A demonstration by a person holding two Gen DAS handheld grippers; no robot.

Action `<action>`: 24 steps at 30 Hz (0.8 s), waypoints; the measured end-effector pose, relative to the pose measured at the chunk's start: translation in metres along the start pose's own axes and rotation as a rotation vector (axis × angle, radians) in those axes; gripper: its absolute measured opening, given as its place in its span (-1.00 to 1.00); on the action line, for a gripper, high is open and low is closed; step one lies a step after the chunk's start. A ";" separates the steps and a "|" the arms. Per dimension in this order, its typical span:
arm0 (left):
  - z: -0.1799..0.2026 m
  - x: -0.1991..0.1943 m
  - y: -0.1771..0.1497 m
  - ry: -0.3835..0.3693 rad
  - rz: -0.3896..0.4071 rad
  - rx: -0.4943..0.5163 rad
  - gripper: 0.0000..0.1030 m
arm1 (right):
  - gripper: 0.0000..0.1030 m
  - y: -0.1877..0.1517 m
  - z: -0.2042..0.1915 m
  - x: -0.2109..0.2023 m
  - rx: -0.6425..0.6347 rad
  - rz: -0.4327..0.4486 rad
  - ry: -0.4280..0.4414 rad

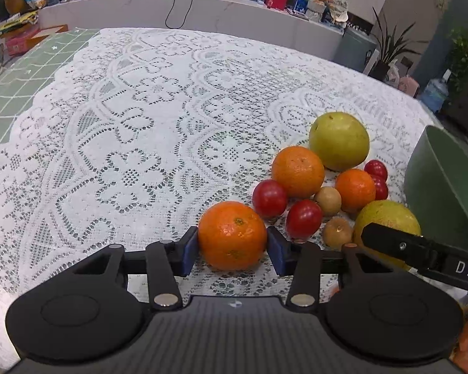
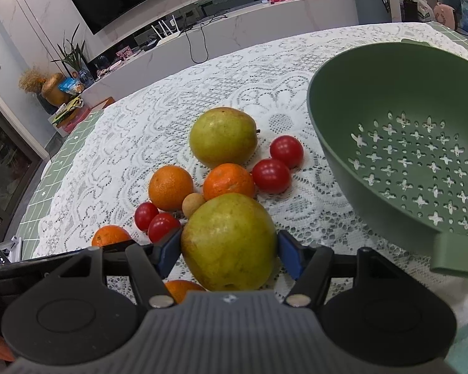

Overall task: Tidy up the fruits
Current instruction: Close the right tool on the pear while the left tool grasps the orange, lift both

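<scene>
My left gripper (image 1: pixel 232 241) is shut on an orange (image 1: pixel 232 235) that rests on the lace cloth. My right gripper (image 2: pixel 229 249) is shut on a big green-yellow pear (image 2: pixel 229 243), which also shows in the left wrist view (image 1: pixel 387 218). A second pear (image 2: pixel 223 137) lies farther back. Two more oranges (image 2: pixel 170 187) (image 2: pixel 228 180), several red cherry tomatoes (image 2: pixel 270 176) and small brown round fruits (image 2: pixel 193 204) lie clustered between. The green colander bowl (image 2: pixel 343 143) stands empty to the right of the fruit.
The white lace cloth (image 1: pixel 140 124) covers a green checked table top (image 1: pixel 21 74). A low white counter (image 1: pixel 234 12) with cables, boxes and plants runs behind the table. Another orange (image 2: pixel 182 290) lies under the right gripper.
</scene>
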State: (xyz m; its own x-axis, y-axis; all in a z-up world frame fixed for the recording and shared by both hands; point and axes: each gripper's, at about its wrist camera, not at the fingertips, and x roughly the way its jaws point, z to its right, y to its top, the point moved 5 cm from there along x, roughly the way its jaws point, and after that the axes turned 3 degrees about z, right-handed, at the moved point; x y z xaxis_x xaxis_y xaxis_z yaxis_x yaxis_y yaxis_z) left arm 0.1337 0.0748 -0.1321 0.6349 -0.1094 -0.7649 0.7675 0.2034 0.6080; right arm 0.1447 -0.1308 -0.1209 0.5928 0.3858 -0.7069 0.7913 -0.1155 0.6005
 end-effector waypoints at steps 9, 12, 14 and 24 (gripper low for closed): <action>0.003 -0.033 0.003 -0.030 0.095 -0.025 0.00 | 0.23 0.001 0.003 -0.027 -0.002 0.079 0.034; 0.006 -0.052 0.004 -0.047 0.123 -0.033 0.00 | 0.23 0.001 0.001 -0.042 -0.015 0.126 0.068; 0.012 -0.065 0.004 -0.053 0.138 -0.025 0.00 | 0.23 0.001 -0.002 -0.056 -0.029 0.166 0.094; 0.082 -0.107 0.022 -0.120 0.213 0.144 0.00 | 0.23 0.022 0.021 -0.124 -0.005 0.303 0.087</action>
State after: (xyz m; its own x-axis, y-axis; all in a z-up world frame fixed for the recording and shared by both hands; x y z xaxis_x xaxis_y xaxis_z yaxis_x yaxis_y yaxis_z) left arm 0.0904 0.0112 -0.0193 0.7824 -0.1947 -0.5915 0.6152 0.0945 0.7827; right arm 0.0915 -0.1998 -0.0281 0.7862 0.4116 -0.4610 0.5798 -0.2329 0.7808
